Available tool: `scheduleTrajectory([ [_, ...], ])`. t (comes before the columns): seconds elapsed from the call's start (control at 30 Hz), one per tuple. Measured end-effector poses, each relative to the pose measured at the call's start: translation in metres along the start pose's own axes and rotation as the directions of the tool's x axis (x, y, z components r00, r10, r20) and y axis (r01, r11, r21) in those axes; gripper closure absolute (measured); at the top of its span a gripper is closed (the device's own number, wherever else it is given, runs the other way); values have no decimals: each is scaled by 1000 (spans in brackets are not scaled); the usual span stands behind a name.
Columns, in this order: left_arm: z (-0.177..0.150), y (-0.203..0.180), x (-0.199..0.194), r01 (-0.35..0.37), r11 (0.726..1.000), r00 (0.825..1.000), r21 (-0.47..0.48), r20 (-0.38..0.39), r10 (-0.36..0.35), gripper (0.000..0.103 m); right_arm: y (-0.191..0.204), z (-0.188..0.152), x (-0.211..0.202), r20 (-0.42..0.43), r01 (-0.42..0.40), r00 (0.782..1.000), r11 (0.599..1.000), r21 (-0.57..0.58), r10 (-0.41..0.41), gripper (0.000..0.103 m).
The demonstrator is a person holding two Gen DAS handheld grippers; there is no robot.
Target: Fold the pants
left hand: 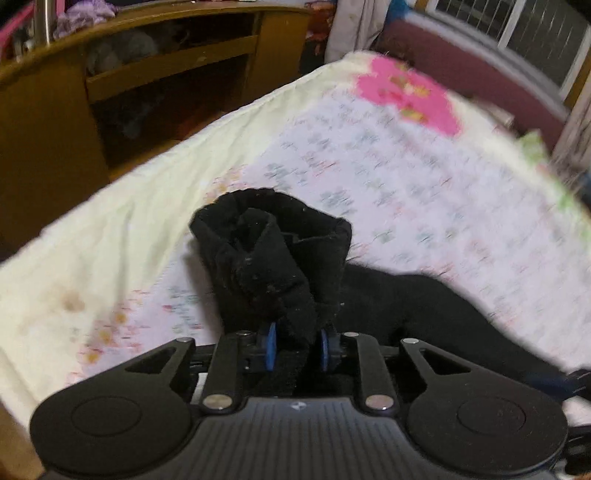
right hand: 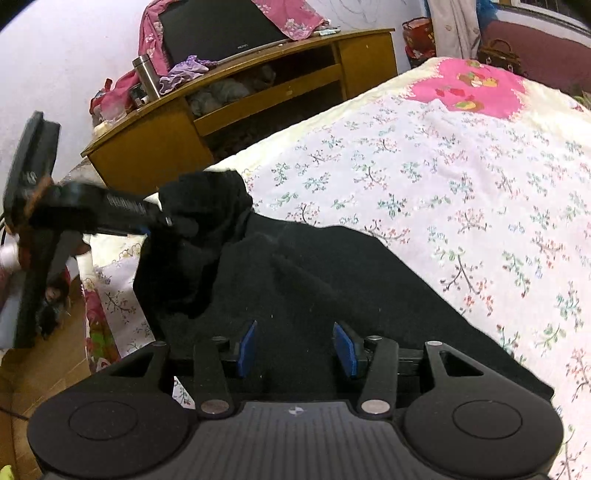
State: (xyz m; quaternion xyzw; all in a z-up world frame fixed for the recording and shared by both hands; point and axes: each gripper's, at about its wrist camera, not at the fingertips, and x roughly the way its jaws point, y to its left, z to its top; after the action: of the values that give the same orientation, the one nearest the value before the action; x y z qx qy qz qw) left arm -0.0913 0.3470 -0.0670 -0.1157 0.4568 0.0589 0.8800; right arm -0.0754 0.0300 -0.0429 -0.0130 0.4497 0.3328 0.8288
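Observation:
The black pants (right hand: 332, 280) lie on the floral bed sheet (right hand: 461, 177), spread toward the near edge. In the left wrist view, my left gripper (left hand: 298, 347) is shut on a bunched, rolled-up end of the pants (left hand: 269, 258), held above the sheet. The right wrist view shows that same gripper (right hand: 162, 218) at the left, holding the raised black bunch. My right gripper (right hand: 296, 349) sits low over the near part of the pants. Black cloth fills the gap between its blue pads (right hand: 246, 347), which stand fairly wide, shut on a thick fold.
A wooden shelf unit (right hand: 258, 92) stands beyond the bed's left side, holding a steel flask (right hand: 147, 75), clothes and a dark screen. A pink patch (right hand: 476, 88) marks the far end of the sheet. A window (left hand: 517, 33) and a maroon wall lie past the bed.

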Motion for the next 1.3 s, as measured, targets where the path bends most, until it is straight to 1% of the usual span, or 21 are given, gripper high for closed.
scheduleTrajectory([
  [0.03, -3, 0, 1, -40, 999, 999, 25, -3, 40, 67, 1, 0, 1, -3, -1, 1000, 1000, 0, 1, 65],
  [0.07, -6, -1, 3, -62, 997, 998, 53, -13, 63, 64, 2, 0, 2, -7, -3, 1000, 1000, -3, 3, 64],
  [0.1, -8, 0, 6, -66, 996, 998, 58, -20, 68, 53, 4, -1, 3, -13, -6, 1000, 1000, -5, 6, 64],
  [0.13, -10, 3, 9, -53, 997, 998, 49, -31, 54, 47, 3, -2, 3, -18, -11, 1000, 1000, -5, 11, 64],
  [0.2, -12, 15, 13, -40, 999, 999, -6, -32, 39, 46, 6, -3, 6, -29, -23, 999, 1000, -8, 22, 64],
  [0.3, -10, 35, 24, 0, 991, 999, -133, -36, -5, 45, 11, -3, 8, -37, -33, 999, 999, -19, 32, 64],
  [0.4, -7, 38, 29, -9, 989, 1000, -145, -22, 5, 43, 13, -3, 9, -45, -44, 998, 999, -26, 43, 64],
  [0.47, -1, 43, 33, -23, 983, 1000, -185, -17, 20, 44, 15, -4, 11, -53, -47, 998, 998, -32, 45, 64],
  [0.5, 1, 47, 36, -17, 977, 1000, -213, -19, 13, 48, 15, -4, 12, -52, -44, 998, 998, -37, 42, 64],
  [0.53, 2, 50, 37, 1, 973, 1000, -230, -20, -6, 61, 15, -3, 12, -49, -41, 998, 998, -40, 40, 64],
  [0.57, 3, 50, 37, 14, 974, 1000, -224, -23, -20, 68, 15, -3, 11, -46, -40, 998, 998, -40, 38, 64],
  [0.67, 8, 44, 32, 65, 982, 997, -178, -16, -69, 71, 10, -3, 7, -18, -24, 1000, 999, -24, 23, 64],
  [0.77, 16, 30, 21, 134, 983, 991, -123, 6, -134, 73, 2, -7, 0, 15, 3, 1000, 1000, 10, -3, 64],
  [0.83, 19, 16, 10, 184, 979, 983, -85, 13, -184, 73, -5, -12, -7, 34, 21, 999, 999, 38, -23, 64],
  [0.93, 20, -16, -7, 275, 961, 961, 3, 14, -275, 73, -15, -18, -21, 65, 52, 996, 997, 63, -56, 64],
  [1.0, 16, -40, -20, 369, 927, 929, 68, 5, -370, 73, -23, -26, -32, 84, 80, 993, 993, 88, -88, 64],
  [1.1, 4, -77, -31, 474, 865, 880, 166, -47, -473, 73, -35, -40, -44, 103, 132, 984, 982, 133, -146, 64],
  [1.13, -2, -91, -32, 497, 843, 867, 206, -75, -493, 73, -38, -45, -48, 107, 151, 980, 978, 147, -168, 64],
  [1.2, -19, -114, -33, 516, 809, 855, 282, -120, -504, 73, -47, -56, -59, 114, 198, 969, 964, 179, -220, 64],
  [1.23, -27, -124, -32, 537, 791, 843, 293, -145, -518, 73, -51, -61, -63, 117, 216, 963, 957, 192, -241, 64],
  [1.3, -39, -138, -27, 587, 759, 809, 281, -182, -558, 73, -59, -73, -75, 126, 259, 949, 941, 216, -290, 64],
])
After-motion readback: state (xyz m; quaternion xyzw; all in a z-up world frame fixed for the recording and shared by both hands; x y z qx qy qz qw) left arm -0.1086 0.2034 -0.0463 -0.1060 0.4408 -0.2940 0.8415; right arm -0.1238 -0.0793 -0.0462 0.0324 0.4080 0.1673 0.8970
